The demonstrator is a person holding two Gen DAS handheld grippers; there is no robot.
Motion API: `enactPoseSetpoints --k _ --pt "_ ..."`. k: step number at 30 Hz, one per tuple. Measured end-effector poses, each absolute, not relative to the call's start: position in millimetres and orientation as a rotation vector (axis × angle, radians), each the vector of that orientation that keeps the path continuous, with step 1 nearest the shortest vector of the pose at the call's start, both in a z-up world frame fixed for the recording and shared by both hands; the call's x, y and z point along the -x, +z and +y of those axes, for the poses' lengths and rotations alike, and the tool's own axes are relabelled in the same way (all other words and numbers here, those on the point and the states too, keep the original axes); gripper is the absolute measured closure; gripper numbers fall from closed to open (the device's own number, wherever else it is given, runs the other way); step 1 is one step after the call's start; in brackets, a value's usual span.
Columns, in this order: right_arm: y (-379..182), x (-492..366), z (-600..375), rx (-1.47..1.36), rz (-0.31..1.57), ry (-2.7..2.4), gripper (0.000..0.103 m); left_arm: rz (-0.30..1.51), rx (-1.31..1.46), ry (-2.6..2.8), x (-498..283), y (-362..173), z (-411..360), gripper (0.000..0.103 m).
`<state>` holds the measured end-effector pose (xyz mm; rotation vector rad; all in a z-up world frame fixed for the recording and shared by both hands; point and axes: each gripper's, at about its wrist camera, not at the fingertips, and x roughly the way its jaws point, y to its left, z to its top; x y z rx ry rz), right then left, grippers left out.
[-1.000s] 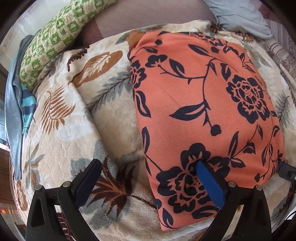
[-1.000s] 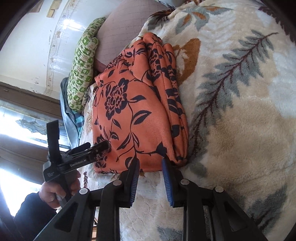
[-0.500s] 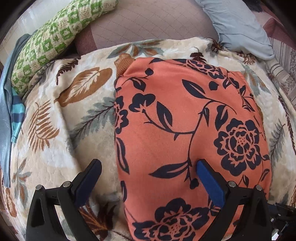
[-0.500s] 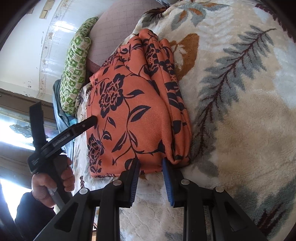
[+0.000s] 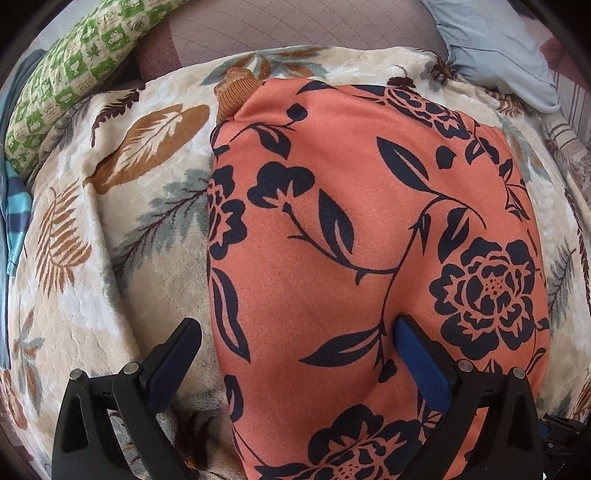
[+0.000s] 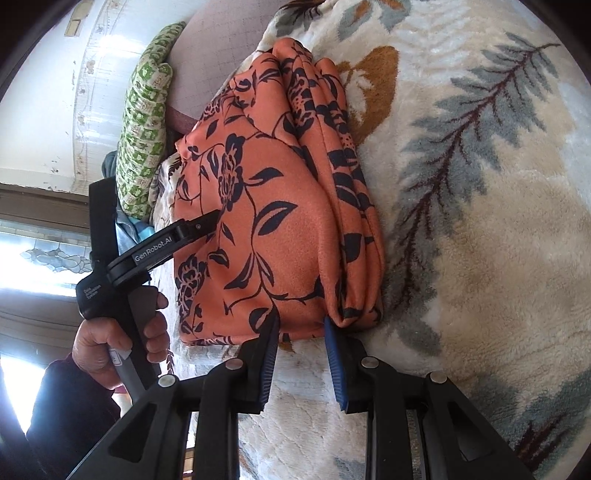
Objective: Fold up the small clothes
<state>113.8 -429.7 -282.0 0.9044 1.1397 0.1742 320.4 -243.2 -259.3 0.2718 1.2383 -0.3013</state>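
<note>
The orange floral garment [image 5: 369, 240] lies folded; left tool [image 5: 295, 350] gapes wide over it, empty, while right tool [image 6: 301, 334], half-open, holds nothing at its near edge; smoothing seems next.

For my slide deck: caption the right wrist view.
Right gripper, jaws parted, at the folded orange floral garment on a leaf-print blanket.

A cream leaf-print blanket [image 5: 92, 295] covers the bed. Behind it lie a green pillow [image 5: 74, 74] and a mauve quilted cushion [image 5: 295, 26]. Bright window [image 6: 40, 258], white wall [image 6: 92, 110].
</note>
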Motion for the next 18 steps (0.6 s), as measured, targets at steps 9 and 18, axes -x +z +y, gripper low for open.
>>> enactPoseSetpoints --k 9,18 --pt "-286 -120 -431 -0.949 1.169 0.202 0.073 1.258 -0.267 -0.274 -317 -260 -246 0.0" --pt "-290 -129 -428 -0.959 1.193 0.187 0.073 1.256 -0.151 -0.295 -321 -268 -231 0.0"
